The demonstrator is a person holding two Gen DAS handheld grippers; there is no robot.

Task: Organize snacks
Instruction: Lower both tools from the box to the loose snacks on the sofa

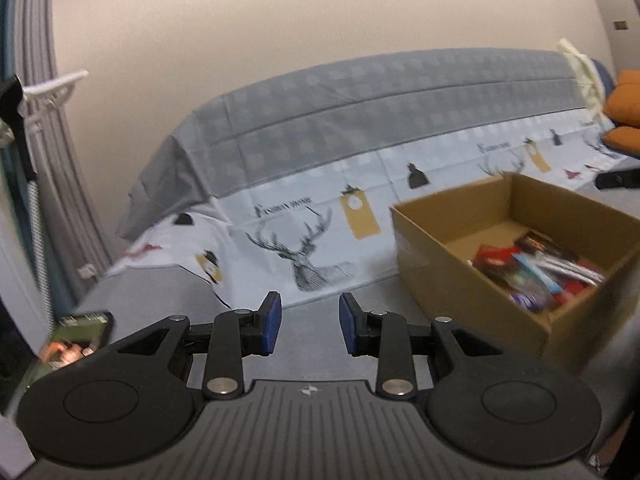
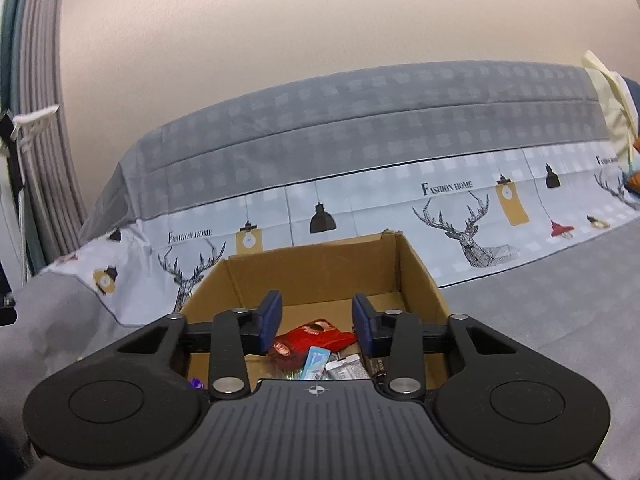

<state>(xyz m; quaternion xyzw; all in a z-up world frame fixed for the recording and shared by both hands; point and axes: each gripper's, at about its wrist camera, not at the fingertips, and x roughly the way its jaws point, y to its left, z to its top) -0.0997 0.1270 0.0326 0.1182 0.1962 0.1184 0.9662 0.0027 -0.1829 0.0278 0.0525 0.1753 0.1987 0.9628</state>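
Observation:
An open cardboard box (image 1: 436,248) sits on the grey bed surface, to the right of my left gripper (image 1: 310,322). Several snack packets (image 1: 536,272) lie in its near corner, red, blue and silver ones. My left gripper is open over bare grey fabric with nothing between its blue pads. In the right wrist view the same box (image 2: 320,264) is straight ahead. My right gripper (image 2: 318,322) hangs over the box's near side, open and empty, above a red packet (image 2: 320,336), a light blue packet (image 2: 318,362) and silver ones (image 2: 346,368).
A folded grey quilt with a deer-print band (image 1: 320,208) runs along the wall behind the box. A phone (image 1: 80,336) lies at the lower left of the left wrist view. Orange cushions (image 1: 624,108) are at the far right. Grey curtains (image 2: 36,120) hang on the left.

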